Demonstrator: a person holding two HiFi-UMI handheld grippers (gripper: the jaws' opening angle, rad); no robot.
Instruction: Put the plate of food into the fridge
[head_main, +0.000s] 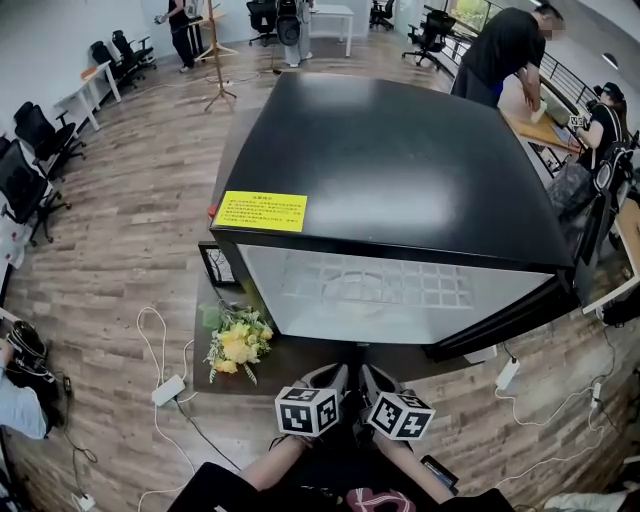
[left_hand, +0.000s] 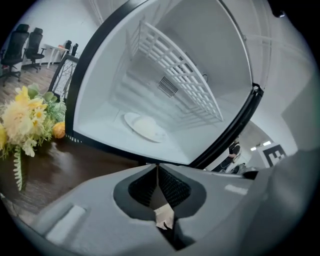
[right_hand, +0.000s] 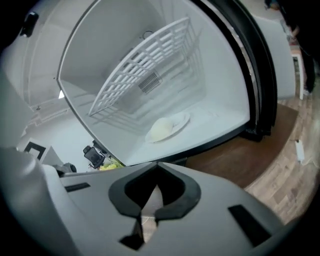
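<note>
The black fridge stands open before me, its white inside facing me. A white plate with a pale mound of food lies on the fridge floor under the wire shelf; the right gripper view shows the plate too. Seen from above, the plate is faint through the shelf. My left gripper and right gripper hang side by side in front of the opening, well back from the plate. Both are shut with nothing between the jaws.
The fridge door swings out at the right. A yellow flower bunch lies on the dark mat left of the opening. Cables and power strips trail over the wooden floor. People and desks are farther back.
</note>
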